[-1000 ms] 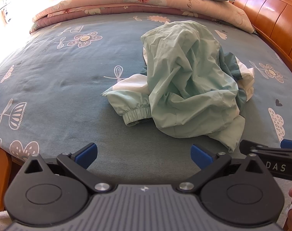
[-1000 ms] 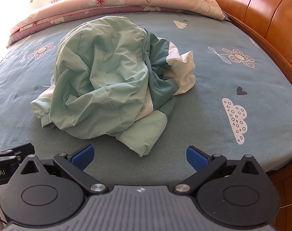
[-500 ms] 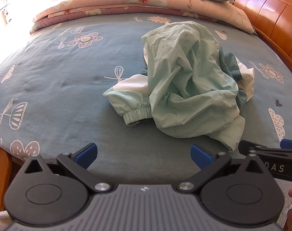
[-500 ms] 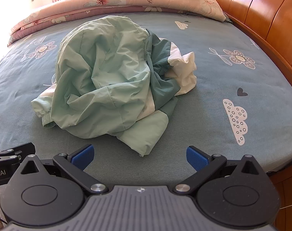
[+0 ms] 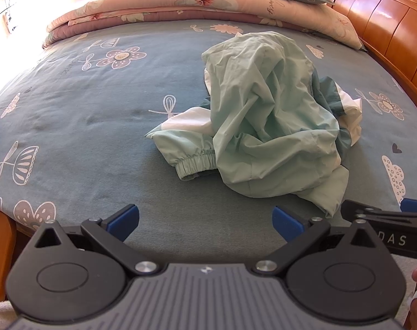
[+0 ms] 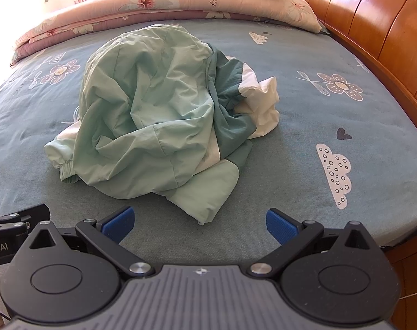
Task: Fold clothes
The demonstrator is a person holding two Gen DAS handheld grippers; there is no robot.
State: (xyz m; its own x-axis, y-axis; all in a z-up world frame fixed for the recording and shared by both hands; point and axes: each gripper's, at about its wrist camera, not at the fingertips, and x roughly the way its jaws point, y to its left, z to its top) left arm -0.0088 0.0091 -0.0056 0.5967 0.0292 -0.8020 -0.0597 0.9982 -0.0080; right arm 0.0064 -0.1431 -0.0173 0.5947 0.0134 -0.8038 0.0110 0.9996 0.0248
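The jacket (image 6: pixel 153 115) lies in a crumpled heap near the middle of the bed (image 6: pixel 345 192), well apart from the quilt (image 6: pixel 181 2) at the far end and the headboard (image 6: pixel 373 22) along the right side. No fold is made yet.

Tool state: the left gripper (image 5: pixel 205 221) and the right gripper (image 6: pixel 198 221) hover over the near edge of the bed, each with its 2 fingers spread wide and nothing between them. Neither touches the jacket.

Handling, as judged from the creases:
1. The fabric looks thin, light and limp. It holds no shape, so any lifted part will likely drag the rest.
2. The surface appears smooth and may slip from a shallow pinch. A deep bite over a seam or hem should hold better.
3. Nothing looks fragile.

Grasp points:
1. The elastic cuff (image 5: pixel 196 165) lies exposed on the left of the heap, flat on the bed. It is thick and gathered, and suits the left gripper.
2. The loose corner (image 6: pixel 205 200) points toward the right gripper and is nearest to it.

The zip and collar are hidden in the heap.
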